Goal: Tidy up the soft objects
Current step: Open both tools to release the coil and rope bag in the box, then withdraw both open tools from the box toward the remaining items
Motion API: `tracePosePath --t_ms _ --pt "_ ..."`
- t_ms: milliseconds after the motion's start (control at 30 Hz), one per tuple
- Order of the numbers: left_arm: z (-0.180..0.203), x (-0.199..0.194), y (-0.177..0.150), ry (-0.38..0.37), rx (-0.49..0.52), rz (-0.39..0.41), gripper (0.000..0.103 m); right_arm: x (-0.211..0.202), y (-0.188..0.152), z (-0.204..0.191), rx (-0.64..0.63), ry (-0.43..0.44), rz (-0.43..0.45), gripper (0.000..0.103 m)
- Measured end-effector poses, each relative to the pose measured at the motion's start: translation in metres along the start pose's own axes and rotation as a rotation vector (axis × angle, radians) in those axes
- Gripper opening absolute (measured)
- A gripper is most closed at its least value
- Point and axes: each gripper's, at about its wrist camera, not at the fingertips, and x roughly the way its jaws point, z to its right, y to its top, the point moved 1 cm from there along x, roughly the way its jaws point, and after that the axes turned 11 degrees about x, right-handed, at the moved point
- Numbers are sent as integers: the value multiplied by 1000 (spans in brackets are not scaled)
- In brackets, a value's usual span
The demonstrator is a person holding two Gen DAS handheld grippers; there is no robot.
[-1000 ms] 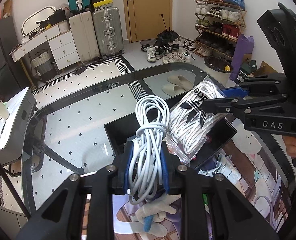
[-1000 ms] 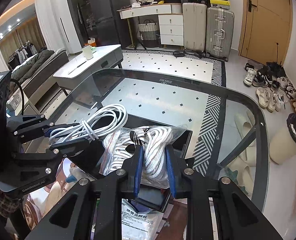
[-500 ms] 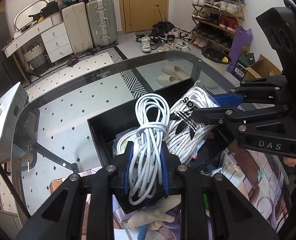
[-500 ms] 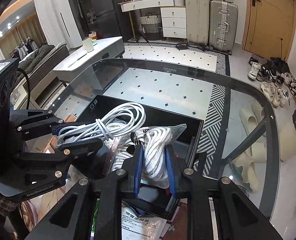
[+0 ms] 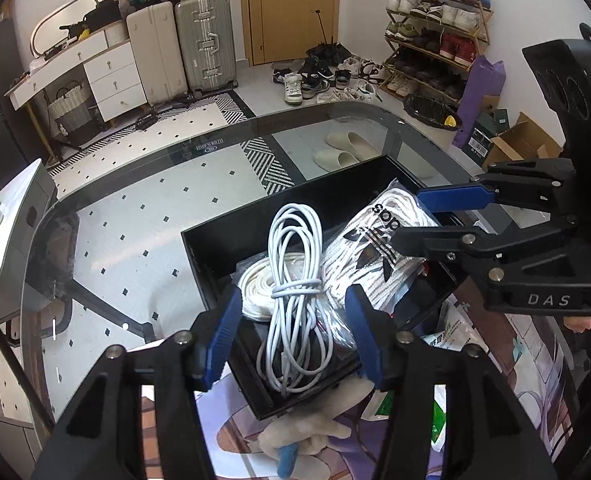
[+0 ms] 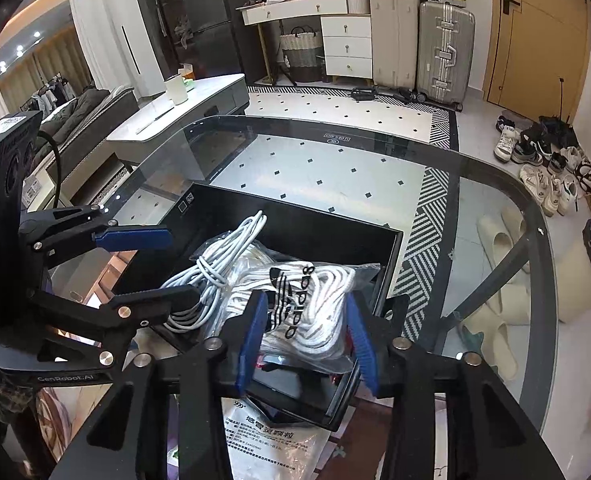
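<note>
Left claw (image 5: 293, 330) was opening around the white cable (image 5: 293, 276), right claw (image 6: 305, 342) opening around the bagged white rope (image 6: 315, 312); both bundles lay in the black box (image 6: 295, 216) on the glass surface (image 6: 475, 184). Suitcases (image 5: 183, 48) and a shoe rack (image 5: 435, 36) lined the walls. Bag read "adidas"; claws read "DAS", "GenRobot.AI".

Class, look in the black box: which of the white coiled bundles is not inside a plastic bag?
The white cable, bound by its own wraps, between the left gripper's opening jaws. The rope bundles beside it are bagged.
</note>
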Motion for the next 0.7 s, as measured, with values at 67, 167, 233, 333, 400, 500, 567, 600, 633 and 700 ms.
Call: tracePosePath --t_ms 67,167,233,333,400,500,567,600,633,700 --pt "0 -5 0 10 7 4 54 -5 -1 -1 -13 -9 15 50" --pt "-1 -11 -1 16 3 13 56 -15 -3 1 -13 -5 41 63" --pt "-2 -17 -3 19 -2 26 66 -24 -7 2 -18 -4 82 86" --pt "-3 -29 -7 45 -10 77 82 -37 -13 3 -28 3 140 94" --pt "-5 -34 -9 47 -24 85 82 -45 -19 6 -18 14 166 99" --pt "-8 -38 -14 44 -33 87 82 -54 -27 13 12 25 201 101" --pt "-8 -40 -17 42 -37 92 94 -58 -32 17 27 26 222 102" --pt "-6 -43 -18 49 -41 111 99 -59 -32 20 33 33 226 102" --pt "-6 -46 -20 55 -44 131 99 -60 -36 22 37 41 231 102" --pt "-6 -48 -23 42 -57 144 102 -63 -43 26 44 44 246 102"
